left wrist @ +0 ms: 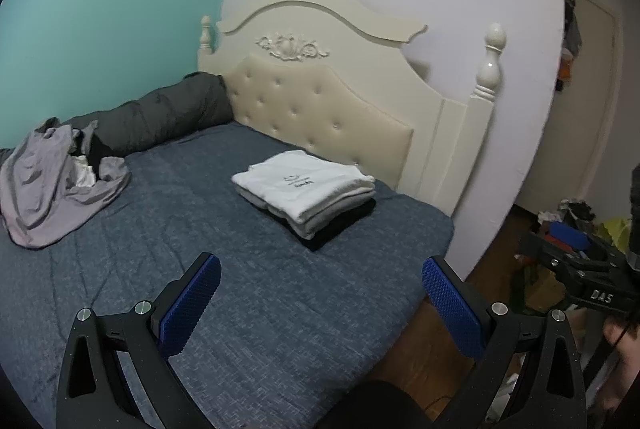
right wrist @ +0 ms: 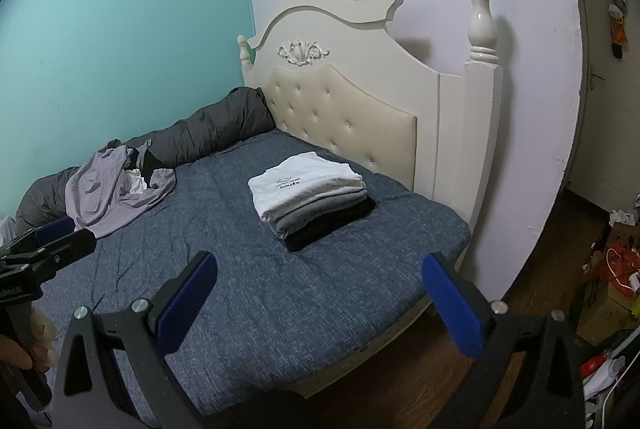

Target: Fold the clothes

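My left gripper point(left wrist: 320, 303) hangs over the near part of the bed point(left wrist: 248, 269) with its blue pads spread wide and nothing between them. My right gripper point(right wrist: 320, 303) is just as wide and just as empty, held over the near right corner of the bed, where the wooden floor point(right wrist: 400, 381) shows past the edge.

The stack of folded clothes point(left wrist: 306, 195) sits on the blue cover at the far right, just in front of the padded headboard point(left wrist: 320, 109). A white shirt with a small dark print lies on top, grey pieces under it, a black one at the bottom. The stack's long side runs on a slant, from far left to near right.

At the far left lies a rumpled grey garment point(left wrist: 52, 185), unfolded, spread partly over the dark rolled quilt point(left wrist: 160, 113) that runs along the teal wall. It is well apart from the stack.
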A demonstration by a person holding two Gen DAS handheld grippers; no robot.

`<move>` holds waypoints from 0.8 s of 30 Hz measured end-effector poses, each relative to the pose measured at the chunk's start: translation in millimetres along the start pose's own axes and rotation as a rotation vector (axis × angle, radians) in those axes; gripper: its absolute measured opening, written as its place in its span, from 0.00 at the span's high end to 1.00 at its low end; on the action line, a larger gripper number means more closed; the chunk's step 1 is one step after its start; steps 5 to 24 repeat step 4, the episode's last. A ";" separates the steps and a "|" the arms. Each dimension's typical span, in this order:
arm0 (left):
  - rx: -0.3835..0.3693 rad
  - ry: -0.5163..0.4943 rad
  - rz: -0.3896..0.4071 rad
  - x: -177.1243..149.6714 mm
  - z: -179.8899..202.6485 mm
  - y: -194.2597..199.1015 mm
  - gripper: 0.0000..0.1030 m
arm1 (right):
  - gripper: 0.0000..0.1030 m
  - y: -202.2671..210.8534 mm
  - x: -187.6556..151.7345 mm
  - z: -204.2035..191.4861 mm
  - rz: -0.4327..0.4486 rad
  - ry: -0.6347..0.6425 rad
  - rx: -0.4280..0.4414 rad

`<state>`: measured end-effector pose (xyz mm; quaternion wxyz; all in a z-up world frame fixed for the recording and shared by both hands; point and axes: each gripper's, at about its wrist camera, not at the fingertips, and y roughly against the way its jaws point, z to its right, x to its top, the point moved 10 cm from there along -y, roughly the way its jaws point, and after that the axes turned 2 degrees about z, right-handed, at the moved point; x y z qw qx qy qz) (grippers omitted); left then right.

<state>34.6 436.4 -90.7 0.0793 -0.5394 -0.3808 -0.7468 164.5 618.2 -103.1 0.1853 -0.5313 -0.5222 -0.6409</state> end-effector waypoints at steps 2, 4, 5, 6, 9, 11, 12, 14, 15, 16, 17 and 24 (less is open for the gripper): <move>0.003 -0.003 0.002 0.1 0.0 0.3 0.00 | 0.00 0.1 -0.1 -0.2 0.000 -0.001 0.000; 0.008 0.004 0.000 -0.2 -1.3 -0.2 0.00 | 0.00 0.0 -0.1 -0.6 0.001 -0.001 -0.001; 0.008 0.004 0.000 -0.2 -1.3 -0.2 0.00 | 0.00 0.0 -0.1 -0.6 0.001 -0.001 -0.001; 0.008 0.004 0.000 -0.2 -1.3 -0.2 0.00 | 0.00 0.0 -0.1 -0.6 0.001 -0.001 -0.001; 0.008 0.004 0.000 -0.2 -1.3 -0.2 0.00 | 0.00 0.0 -0.1 -0.6 0.001 -0.001 -0.001; 0.008 0.004 0.000 -0.2 -1.3 -0.2 0.00 | 0.00 0.0 -0.1 -0.6 0.001 -0.001 -0.001; 0.008 0.004 0.000 -0.2 -1.3 -0.2 0.00 | 0.00 0.0 -0.1 -0.6 0.001 -0.001 -0.001; 0.008 0.004 0.000 -0.2 -1.3 -0.2 0.00 | 0.00 0.0 -0.1 -0.6 0.001 -0.001 -0.001; 0.008 0.004 0.000 -0.2 -1.3 -0.2 0.00 | 0.00 0.0 -0.1 -0.6 0.001 -0.001 -0.001; 0.008 0.004 0.000 -0.2 -1.3 -0.2 0.00 | 0.00 0.0 -0.1 -0.6 0.001 -0.001 -0.001; 0.008 0.004 0.000 -0.2 -1.3 -0.2 0.00 | 0.00 0.0 -0.1 -0.6 0.001 -0.001 -0.001; 0.008 0.004 0.000 -0.2 -1.3 -0.2 0.00 | 0.00 0.0 -0.1 -0.6 0.001 -0.001 -0.001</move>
